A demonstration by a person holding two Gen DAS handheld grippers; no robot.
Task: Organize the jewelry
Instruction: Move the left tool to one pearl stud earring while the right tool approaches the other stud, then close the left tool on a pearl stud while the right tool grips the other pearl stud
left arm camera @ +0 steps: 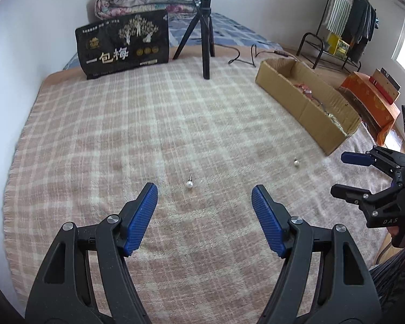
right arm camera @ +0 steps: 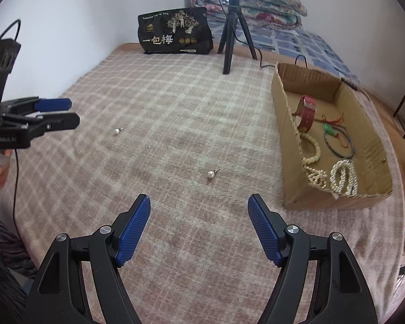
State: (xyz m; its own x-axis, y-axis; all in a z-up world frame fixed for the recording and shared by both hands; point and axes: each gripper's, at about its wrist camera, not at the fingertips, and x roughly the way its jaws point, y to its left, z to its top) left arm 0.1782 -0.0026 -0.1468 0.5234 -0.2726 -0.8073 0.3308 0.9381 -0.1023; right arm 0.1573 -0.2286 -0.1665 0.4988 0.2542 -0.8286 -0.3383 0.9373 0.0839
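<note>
Behind the tripod [right arm camera: 230,40], a black bag [right arm camera: 175,31] reads "一包梅".

Two earrings [right arm camera: 211,174] [right arm camera: 117,131] lie on the blanket [right arm camera: 175,102], left of the box [right arm camera: 291,145].

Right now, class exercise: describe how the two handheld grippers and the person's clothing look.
Both the left gripper and right gripper have black angular plastic arms with silver pivot screws and ribbed blue finger pads. White lettering marks the bodies: "GenRobot.AI" on the left, "DAS" on the right. A thin black cable hangs from the left one. A dark striped sleeve shows.
</note>
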